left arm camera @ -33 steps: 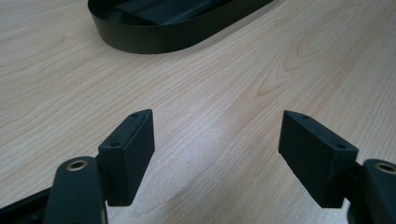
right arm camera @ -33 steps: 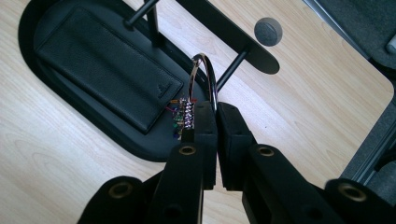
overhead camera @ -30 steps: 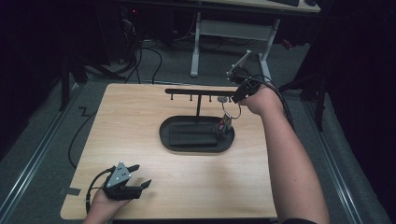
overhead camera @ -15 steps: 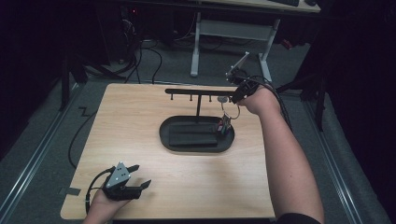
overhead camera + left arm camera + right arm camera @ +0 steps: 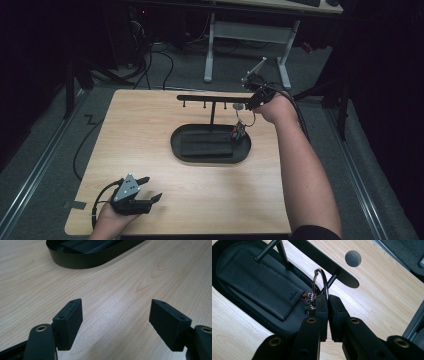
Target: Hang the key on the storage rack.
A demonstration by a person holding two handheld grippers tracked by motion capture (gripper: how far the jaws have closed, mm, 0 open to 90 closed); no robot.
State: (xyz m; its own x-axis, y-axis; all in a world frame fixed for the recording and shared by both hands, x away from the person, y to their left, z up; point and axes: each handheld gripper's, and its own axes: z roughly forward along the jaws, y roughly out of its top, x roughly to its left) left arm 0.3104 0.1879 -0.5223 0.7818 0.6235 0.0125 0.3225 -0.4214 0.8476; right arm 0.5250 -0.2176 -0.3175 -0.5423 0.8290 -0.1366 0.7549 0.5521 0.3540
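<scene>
Nothing's moved: your right claw (image 5: 328,315) stays clamped on the key ring (image 5: 320,283), left claw (image 5: 120,322) apart; ring could miss the hook (image 5: 332,280) if you tilt.

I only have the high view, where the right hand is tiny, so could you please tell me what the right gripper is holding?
Observer: The right gripper is shut on a metal ring, with small colourful pieces hanging from it.
Operator: Thank you; is it hooked yet?
Observer: I cannot tell; its top sits beside a peg under the bar.
Operator: And the left gripper?
Observer: Its jaws stand wide open over bare table, nothing between them.
</scene>
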